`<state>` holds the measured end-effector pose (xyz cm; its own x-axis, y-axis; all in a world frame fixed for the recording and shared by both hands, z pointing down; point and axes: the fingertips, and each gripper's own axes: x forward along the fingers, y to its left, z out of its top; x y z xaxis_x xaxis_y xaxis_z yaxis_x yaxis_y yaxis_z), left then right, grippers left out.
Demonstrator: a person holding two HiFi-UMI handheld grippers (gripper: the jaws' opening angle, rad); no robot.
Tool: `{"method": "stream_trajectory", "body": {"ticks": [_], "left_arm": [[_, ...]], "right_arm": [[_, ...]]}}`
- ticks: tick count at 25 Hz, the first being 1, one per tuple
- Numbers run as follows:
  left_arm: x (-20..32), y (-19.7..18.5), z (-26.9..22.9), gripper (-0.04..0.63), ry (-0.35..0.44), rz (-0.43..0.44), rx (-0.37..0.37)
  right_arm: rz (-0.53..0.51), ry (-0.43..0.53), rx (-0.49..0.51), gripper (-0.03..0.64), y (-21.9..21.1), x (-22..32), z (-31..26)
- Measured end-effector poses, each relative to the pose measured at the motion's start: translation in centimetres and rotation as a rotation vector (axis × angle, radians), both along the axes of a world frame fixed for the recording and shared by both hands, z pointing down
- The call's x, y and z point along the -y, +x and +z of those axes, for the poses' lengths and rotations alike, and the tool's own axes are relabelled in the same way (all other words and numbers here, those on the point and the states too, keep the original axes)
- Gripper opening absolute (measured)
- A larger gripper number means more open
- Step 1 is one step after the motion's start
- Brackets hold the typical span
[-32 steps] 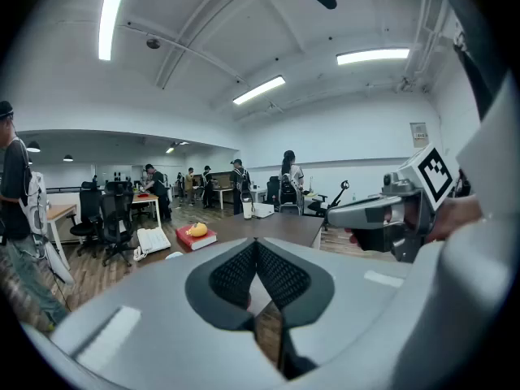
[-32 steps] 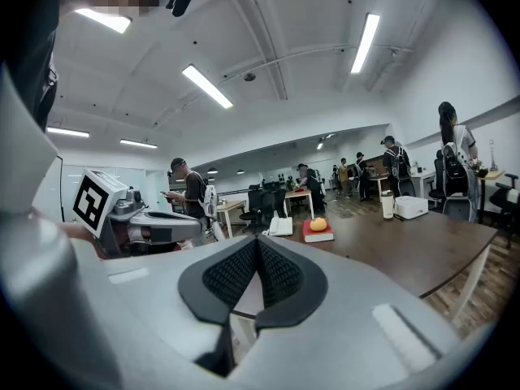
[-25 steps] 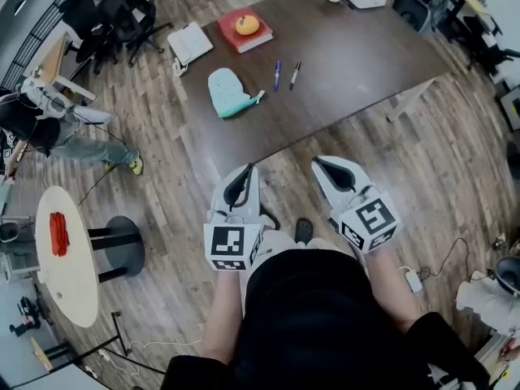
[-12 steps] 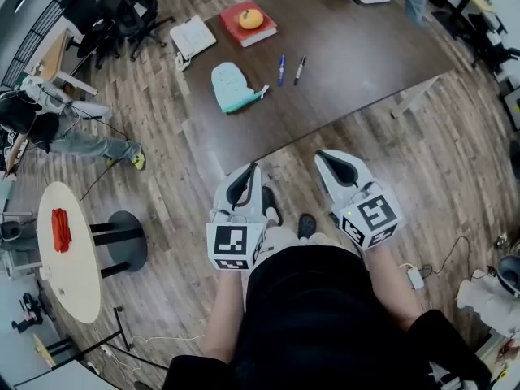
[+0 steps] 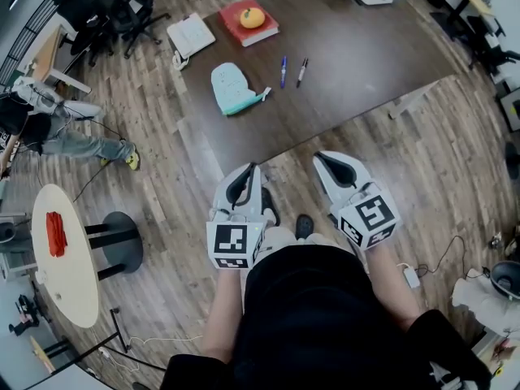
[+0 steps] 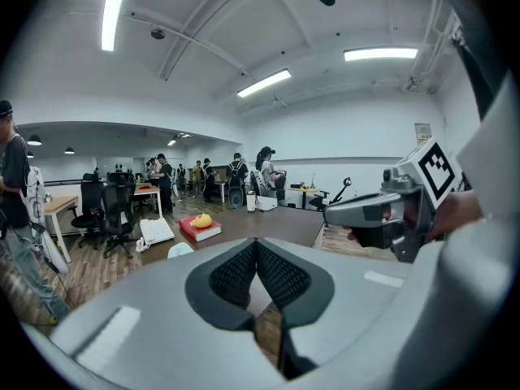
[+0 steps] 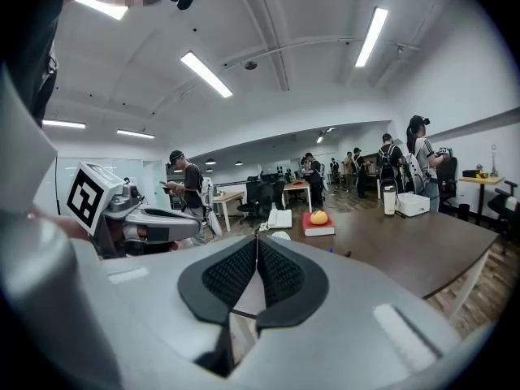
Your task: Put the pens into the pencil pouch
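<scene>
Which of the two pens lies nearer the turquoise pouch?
The blue pen; the black pen lies on its far side from the pouch.

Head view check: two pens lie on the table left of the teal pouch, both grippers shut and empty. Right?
One thing is off. The head view shows the blue pen and the black pen lying right of the teal pouch, not left. The rest holds: they are on the table, and the left gripper and right gripper are shut and empty.

Pencil pouch and pens ahead of the jaws
On the table, the pencil pouch lies beyond the jaws of the left gripper, the pens just right of it, the book behind both.
</scene>
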<state>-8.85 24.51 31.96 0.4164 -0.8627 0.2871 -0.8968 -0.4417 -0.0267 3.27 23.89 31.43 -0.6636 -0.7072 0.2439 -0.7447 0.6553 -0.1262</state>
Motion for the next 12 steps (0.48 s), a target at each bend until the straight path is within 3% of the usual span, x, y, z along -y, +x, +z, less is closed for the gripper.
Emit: {"method": "stream_trajectory", "body": {"ticks": [12], "left_arm": [[5.3,-3.1,0.7,0.028,-0.021,0.032,0.024]], "right_arm": [[-0.017,-0.042,-0.028,0.015,-3.8,5.0,0.6]]}}
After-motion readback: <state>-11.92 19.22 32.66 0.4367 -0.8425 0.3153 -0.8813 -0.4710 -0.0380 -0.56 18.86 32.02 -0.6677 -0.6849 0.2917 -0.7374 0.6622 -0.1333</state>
